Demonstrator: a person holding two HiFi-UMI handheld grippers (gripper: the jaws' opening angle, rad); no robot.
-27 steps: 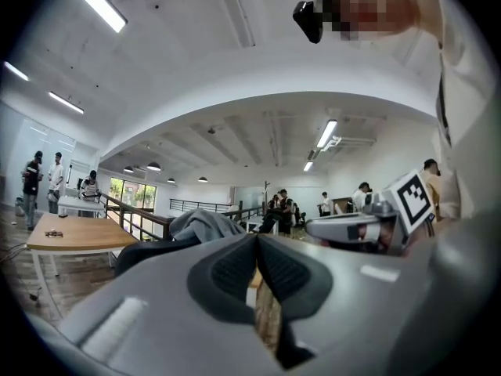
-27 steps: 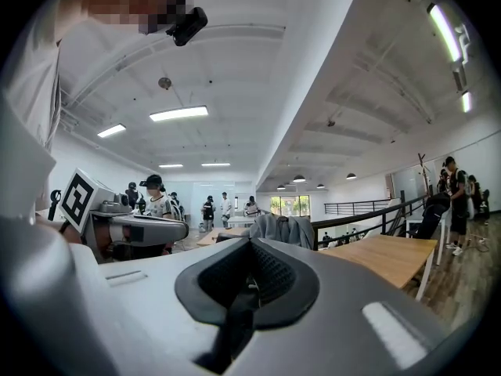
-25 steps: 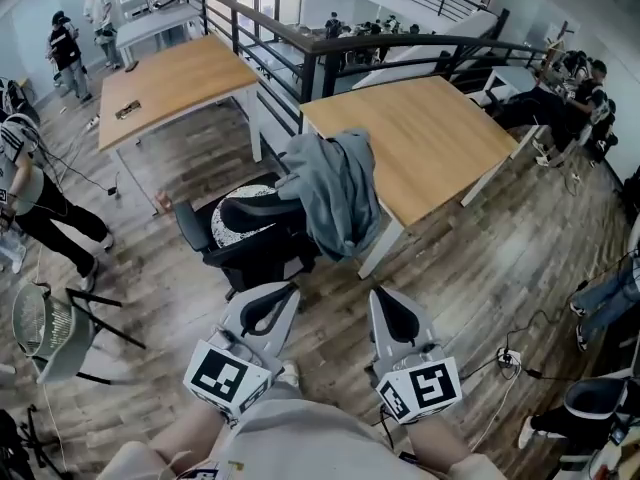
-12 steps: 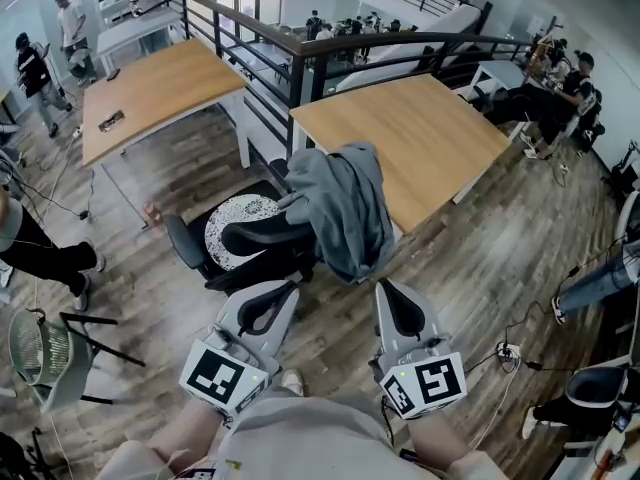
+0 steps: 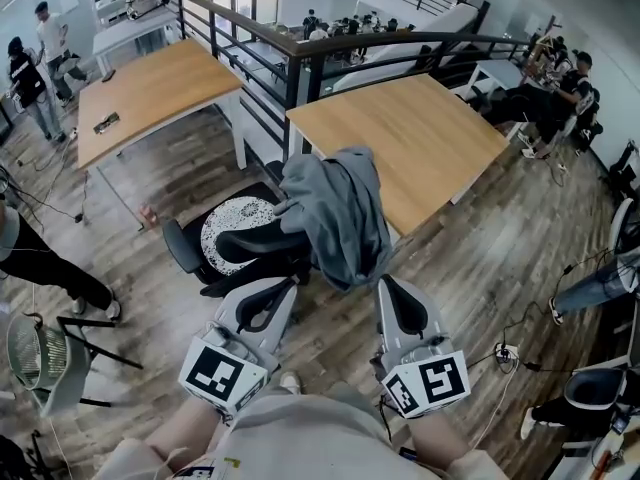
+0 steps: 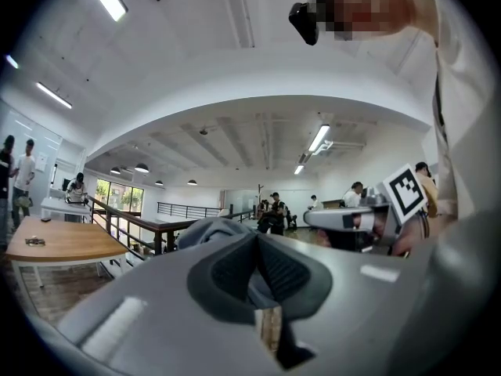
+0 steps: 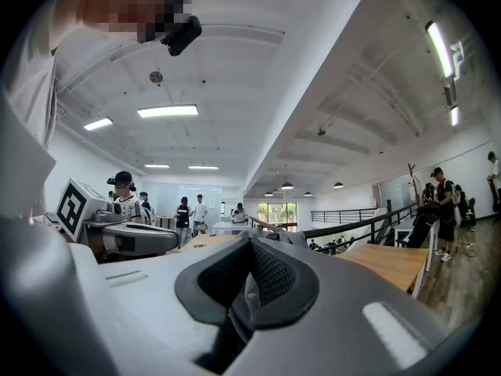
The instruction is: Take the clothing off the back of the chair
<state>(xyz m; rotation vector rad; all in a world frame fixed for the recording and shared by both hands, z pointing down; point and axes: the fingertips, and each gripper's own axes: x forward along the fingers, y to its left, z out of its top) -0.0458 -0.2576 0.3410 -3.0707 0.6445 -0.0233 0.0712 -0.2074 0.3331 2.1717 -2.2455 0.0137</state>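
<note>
Clothing: a grey garment (image 5: 335, 213) hangs draped over the back of a black chair (image 5: 250, 253), bunched at the top and trailing down on the side nearest the table
Chair: it stands at the corner of a wooden table (image 5: 420, 138), with its back turned toward the person and its speckled seat beyond
Left gripper (image 5: 284, 288): jaws pressed together with nothing between them, pointing level at the chair's back, near it, clear of the cloth
Right gripper (image 5: 386, 284): jaws pressed together and empty, tip just beside the garment's lower edge, with no cloth pinched
Gripper spacing: the two sit side by side, the garment's hanging end between their tips
Surroundings: a second table (image 5: 150, 83) stands further left, a black railing (image 5: 300, 58) runs behind both, and the floor (image 5: 480, 258) is wood plank
People: several stand at the far left, others sit at the far right
</note>
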